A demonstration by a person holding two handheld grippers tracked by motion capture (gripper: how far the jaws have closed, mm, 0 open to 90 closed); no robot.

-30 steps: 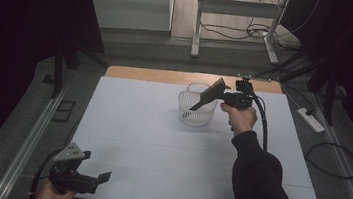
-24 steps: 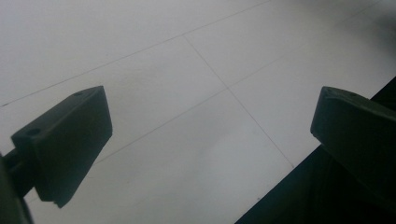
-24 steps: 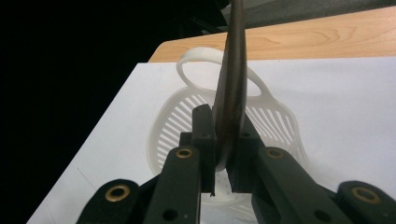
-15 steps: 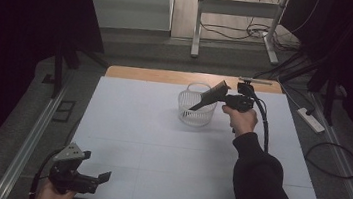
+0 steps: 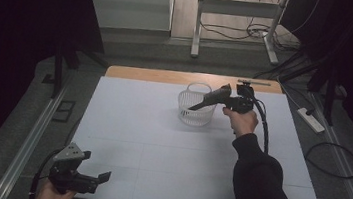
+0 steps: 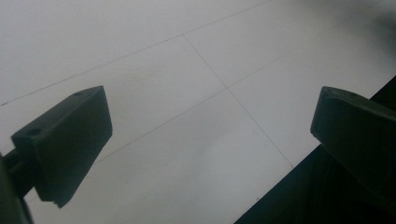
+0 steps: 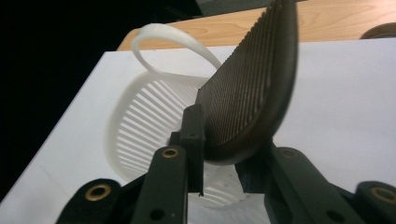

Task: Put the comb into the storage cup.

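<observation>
A white slatted plastic basket (image 5: 194, 114) with a hoop handle stands on the white table sheet (image 5: 151, 127) toward the far side. My right gripper (image 5: 218, 98) is shut on a dark ribbed oval piece (image 5: 204, 101), held slanting over the basket's rim. In the right gripper view the ribbed piece (image 7: 252, 84) rises between the jaws of the right gripper (image 7: 219, 154), with the basket (image 7: 140, 121) behind and below it. My left gripper (image 5: 99, 180) rests open near the front left corner. The left gripper (image 6: 210, 135) has only bare sheet between its jaws.
A wooden strip (image 5: 167, 76) runs along the table's far edge. Metal rails (image 5: 29, 138) flank the table. A power strip (image 5: 312, 120) and cables lie on the floor to the right, and a metal frame (image 5: 198, 26) stands beyond.
The right hand with the ribbed piece has shifted only very slightly over the basket. The left gripper has stayed still.
</observation>
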